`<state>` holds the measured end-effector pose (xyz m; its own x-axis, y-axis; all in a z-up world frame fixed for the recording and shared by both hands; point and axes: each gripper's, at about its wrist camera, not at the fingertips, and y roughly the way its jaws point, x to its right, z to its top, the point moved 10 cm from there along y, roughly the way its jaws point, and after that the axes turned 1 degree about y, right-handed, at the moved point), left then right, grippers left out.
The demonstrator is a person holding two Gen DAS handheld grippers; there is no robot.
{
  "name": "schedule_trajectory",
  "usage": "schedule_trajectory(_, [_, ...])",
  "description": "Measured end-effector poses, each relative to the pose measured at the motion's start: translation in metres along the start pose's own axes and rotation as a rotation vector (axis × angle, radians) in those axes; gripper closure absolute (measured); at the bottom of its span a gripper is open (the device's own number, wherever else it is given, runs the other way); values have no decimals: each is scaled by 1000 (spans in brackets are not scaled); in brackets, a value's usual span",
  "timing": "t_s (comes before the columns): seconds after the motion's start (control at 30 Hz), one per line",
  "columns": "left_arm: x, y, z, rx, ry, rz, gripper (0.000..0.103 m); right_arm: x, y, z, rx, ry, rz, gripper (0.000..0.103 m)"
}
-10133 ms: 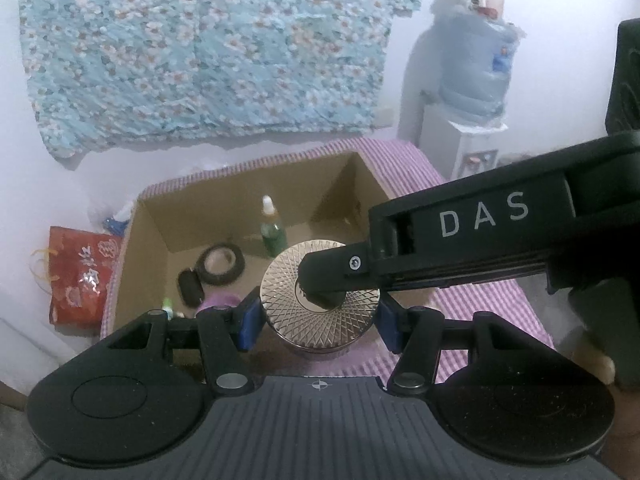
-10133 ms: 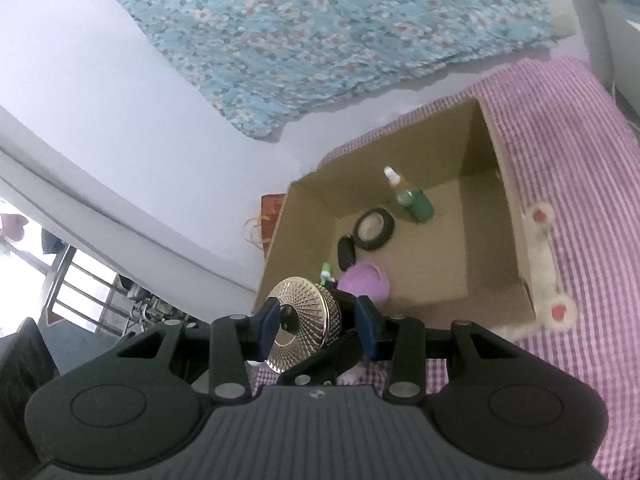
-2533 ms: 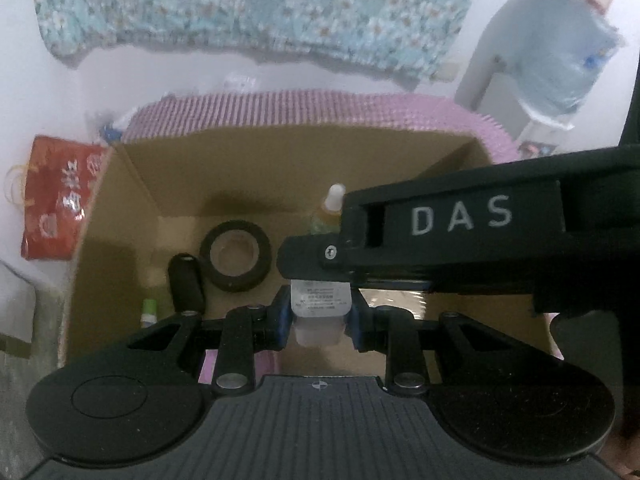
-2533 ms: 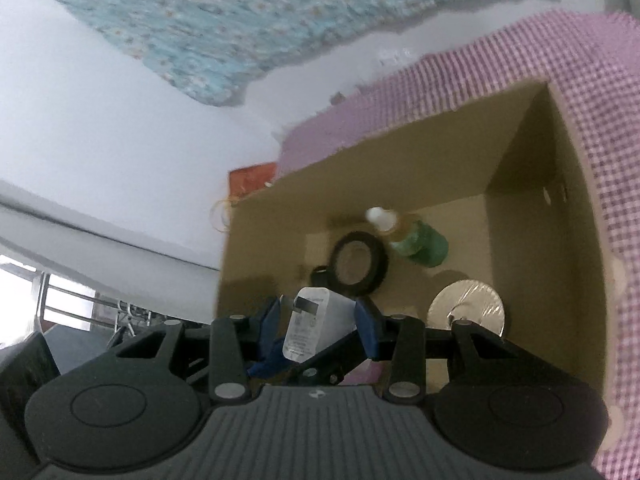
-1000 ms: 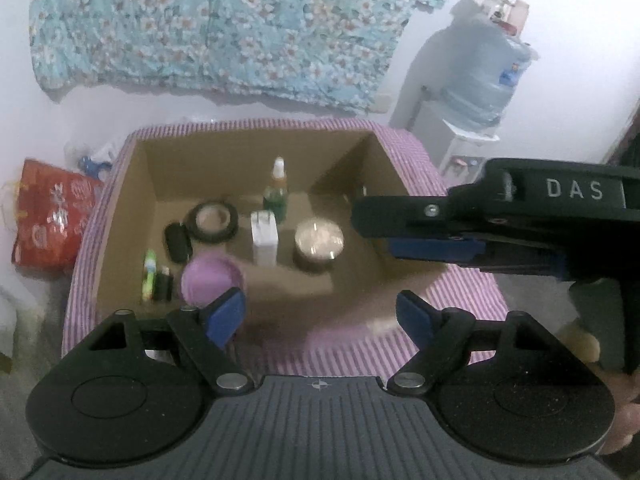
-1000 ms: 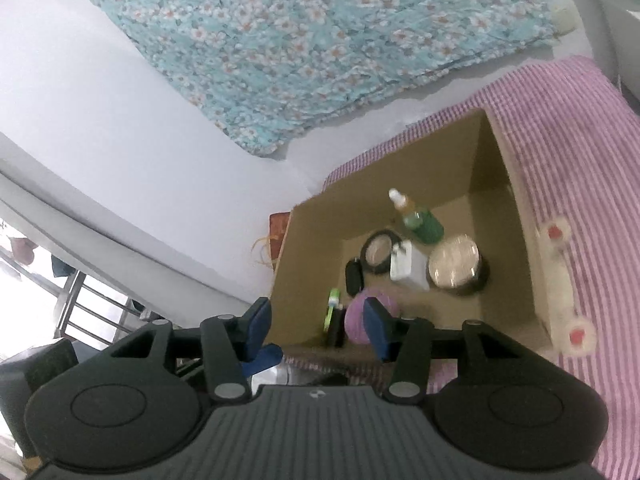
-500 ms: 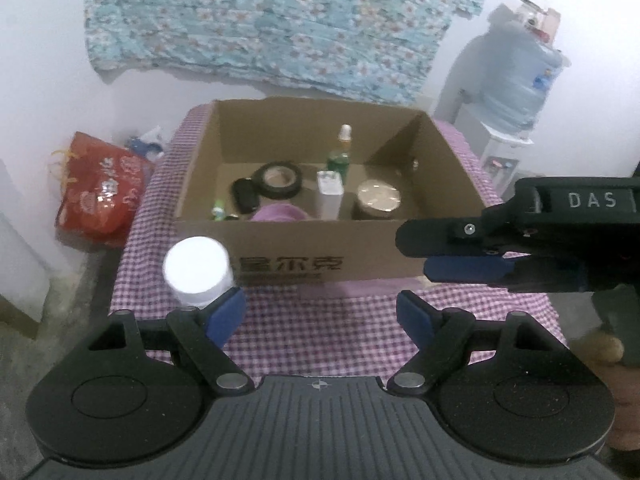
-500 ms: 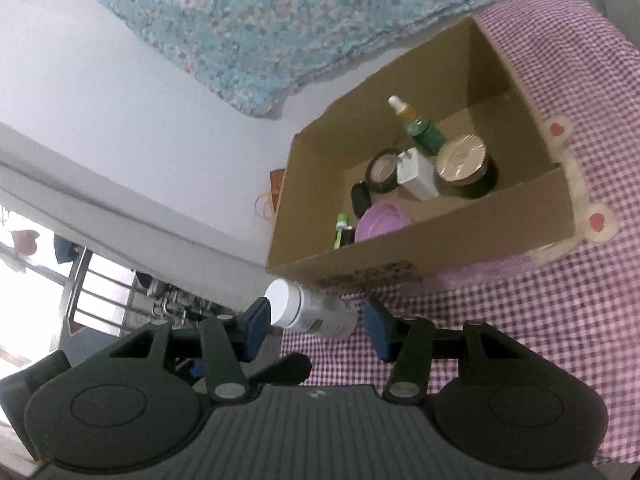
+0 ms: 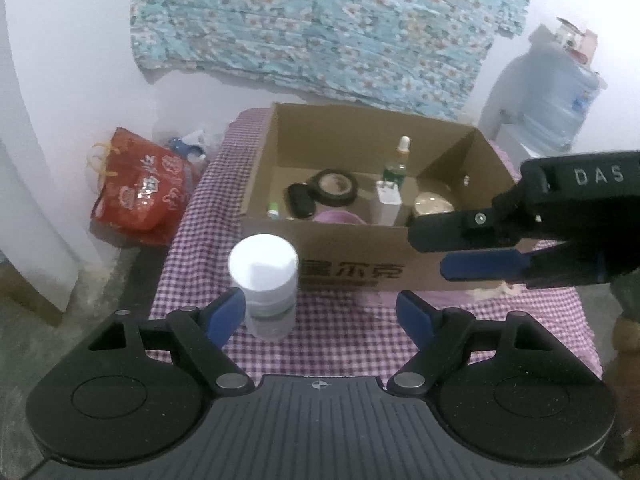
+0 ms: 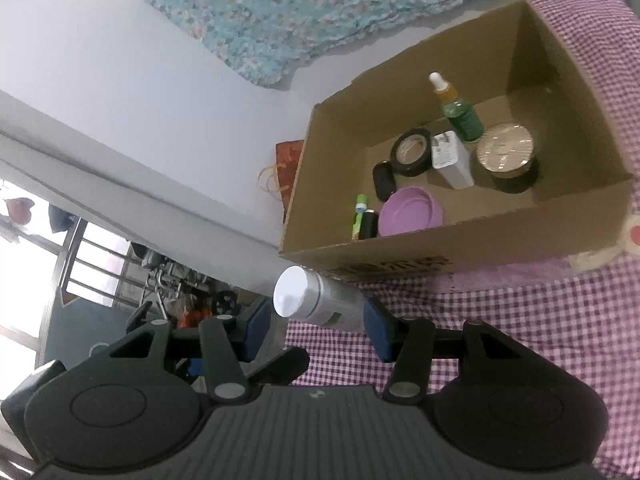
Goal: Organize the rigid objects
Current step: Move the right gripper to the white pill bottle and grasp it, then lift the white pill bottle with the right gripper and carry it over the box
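White-capped bottle [image 9: 264, 284] stands near the worktop's front-left corner, just before the box [image 9: 360, 264]; I'd centre a gripper on its body below the cap and close squarely so it can't tip. Both point steeply down: left gripper [image 9: 320, 314] wide apart and empty, its left pad beside the bottle; right gripper [image 10: 316, 330] half apart, straddling it without pressing.

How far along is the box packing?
Done: tape roll, charger, dropper bottle, gold-lidded jar and purple lid sit in the cardboard box. In hand: nothing; both grippers are open. Left: the white-capped bottle on the checked cloth.
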<state>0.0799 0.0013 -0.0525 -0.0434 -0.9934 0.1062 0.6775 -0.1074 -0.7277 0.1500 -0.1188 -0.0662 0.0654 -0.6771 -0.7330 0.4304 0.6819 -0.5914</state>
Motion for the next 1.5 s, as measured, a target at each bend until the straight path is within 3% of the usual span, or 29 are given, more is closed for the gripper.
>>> schedule_trajectory(0.53, [-32, 39, -1, -51, -86, 42, 20, -25, 81, -1, -141, -68, -32, 49])
schedule_trajectory(0.67, [-32, 54, 0, -70, -79, 54, 25, -24, 94, 0, -164, -81, -48, 49])
schedule_trajectory(0.97, [-30, 71, -1, -111, -67, 59, 37, -19, 102, -1, -193, -89, -67, 49])
schedule_trajectory(1.13, [-30, 74, -1, -122, -52, 77, 50, -21, 106, 3, -202, -96, -67, 51])
schedule_trajectory(1.5, [-25, 70, -2, -145, -41, 78, 51, -20, 100, 0, -203, -119, -91, 53])
